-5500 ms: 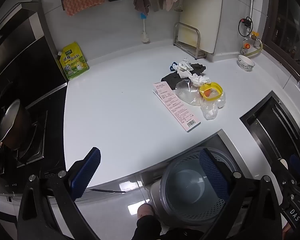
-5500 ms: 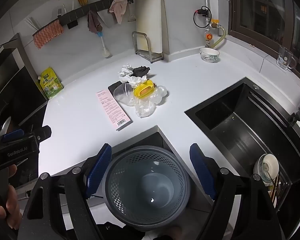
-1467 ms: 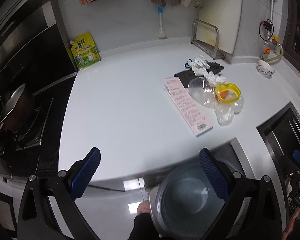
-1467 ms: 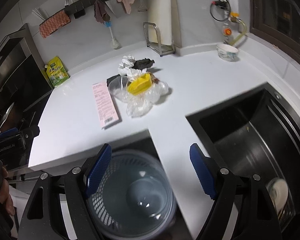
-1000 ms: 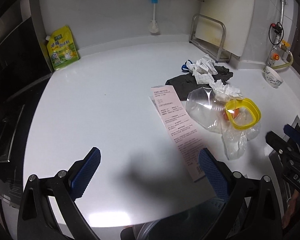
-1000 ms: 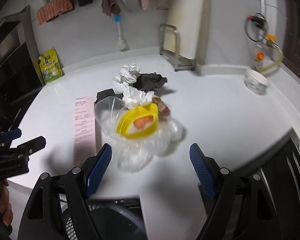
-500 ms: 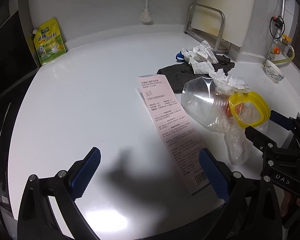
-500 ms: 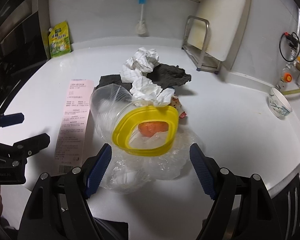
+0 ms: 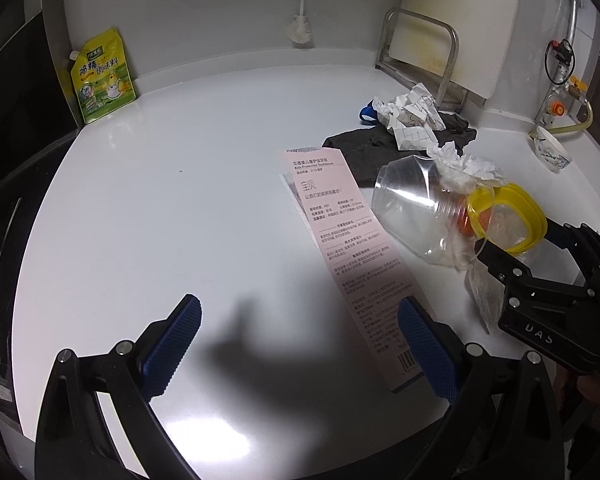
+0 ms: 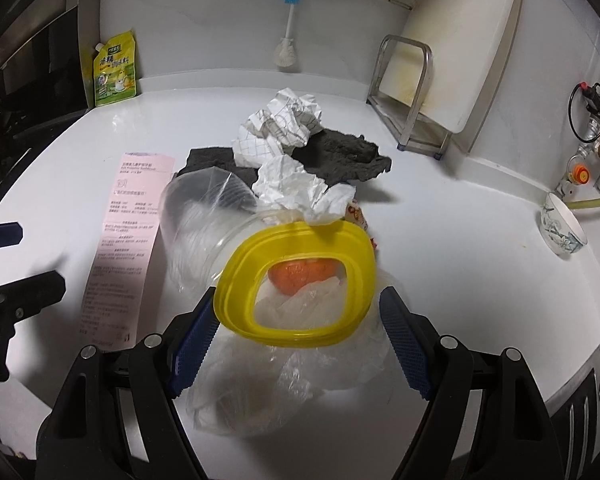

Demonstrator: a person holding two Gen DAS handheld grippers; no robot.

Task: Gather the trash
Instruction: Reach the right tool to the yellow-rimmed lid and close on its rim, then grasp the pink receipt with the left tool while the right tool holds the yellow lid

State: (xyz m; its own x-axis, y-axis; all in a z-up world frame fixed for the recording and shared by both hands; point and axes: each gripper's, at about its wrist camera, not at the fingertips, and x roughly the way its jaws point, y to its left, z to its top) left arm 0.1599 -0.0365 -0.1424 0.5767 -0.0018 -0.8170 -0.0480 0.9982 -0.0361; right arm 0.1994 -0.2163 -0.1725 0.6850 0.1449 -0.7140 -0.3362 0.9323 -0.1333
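Nothing looks collected yet: right tongs (image 10: 296,328) gape around the yellow-rimmed jar (image 10: 296,280), seemingly not gripping; left tongs (image 9: 300,350) hang open, empty, above the worktop's (image 9: 180,220) front edge.

A yellow seasoning pouch (image 9: 102,76) is being propped against the back wall at the left end of the white counter (image 9: 172,216). A bottle brush (image 10: 287,38) is being hung on the wall, brush head down. A white cutting board (image 10: 456,40) is being held upright in a metal rack (image 10: 406,92). A patterned bowl (image 10: 562,230) is being kept near the yellow hose (image 10: 596,200).
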